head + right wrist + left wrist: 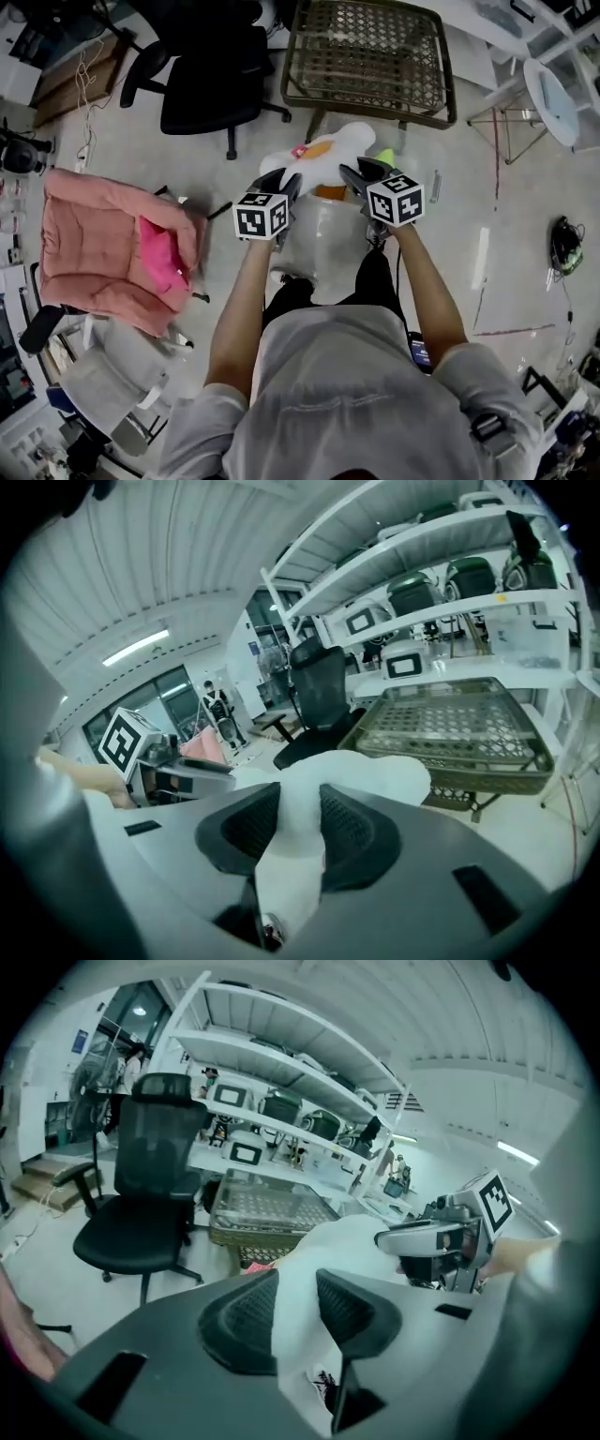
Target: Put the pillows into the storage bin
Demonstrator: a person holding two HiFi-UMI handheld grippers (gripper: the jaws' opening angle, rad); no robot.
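the left gripper (pixel 295 1312) has its jaws narrow and pinched on a fold of the white pillow (pixel 330 1241), the cloth squeezed flat between the two ribbed pads. the right gripper (pixel 300 827) does the same on another edge of that pillow, jaws close together with white fabric bunched between them and hanging out below. in the head view the two grippers sit side by side, near each other, each with its marker cube facing up, and the pillow spreads out ahead of them, white with an orange patch in the middle. it hangs off the floor (pixel 450 187) in front of the person, held by both edges. just past it stands a mesh table (pixel 370 56), and a black office chair (pixel 211 80) is beside that. well off to the person's left a pink cushion (pixel 112 244) rests on a seat. a pale rounded shape (pixel 328 258) lies between the forearms; i cannot tell what it is.
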